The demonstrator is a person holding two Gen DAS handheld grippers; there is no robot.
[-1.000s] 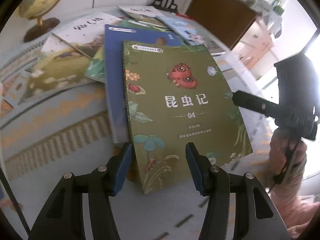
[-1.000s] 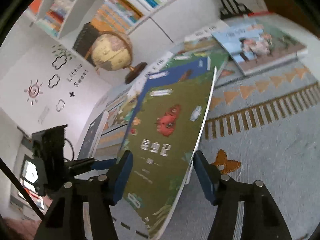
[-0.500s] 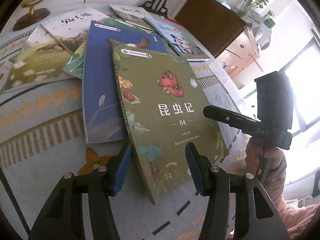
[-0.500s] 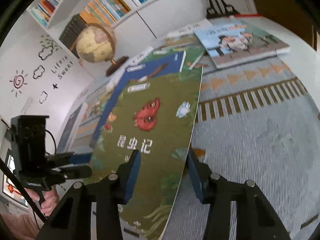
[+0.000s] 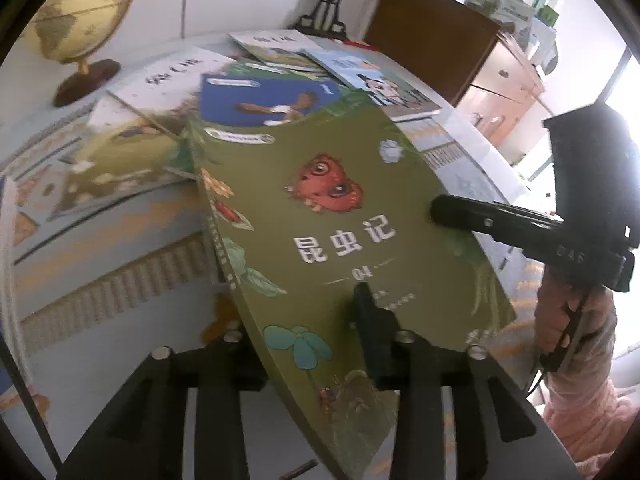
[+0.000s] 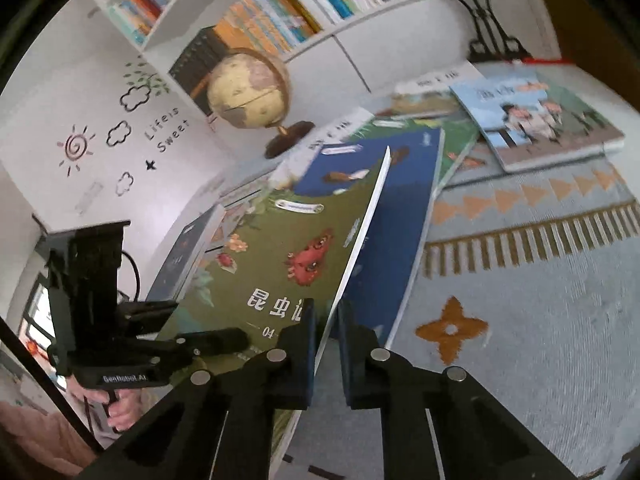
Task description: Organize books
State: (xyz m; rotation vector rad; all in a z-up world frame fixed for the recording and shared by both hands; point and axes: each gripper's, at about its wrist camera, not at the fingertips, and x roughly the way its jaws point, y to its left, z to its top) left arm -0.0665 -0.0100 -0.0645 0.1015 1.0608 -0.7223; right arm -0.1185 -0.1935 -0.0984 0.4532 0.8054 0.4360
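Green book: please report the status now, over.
Right gripper shut on green book at its edge. Left gripper closing on its near end. Book tilted above blue book. Nothing blocking.

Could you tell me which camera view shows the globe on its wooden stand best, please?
The right wrist view shows the globe best: the whole sphere, its stem and its dark round base sit clear beside the bookshelf. In the left wrist view the globe lies at the picture's edge, its sphere partly cut off.

Left wrist view sits close over the olive-green paperback insect book (image 5: 340,240), tilted down, facing the cream desk globe (image 5: 80,12). Right wrist view looks along the book's edge (image 6: 280,264) toward that globe (image 6: 248,88); both share book and globe.
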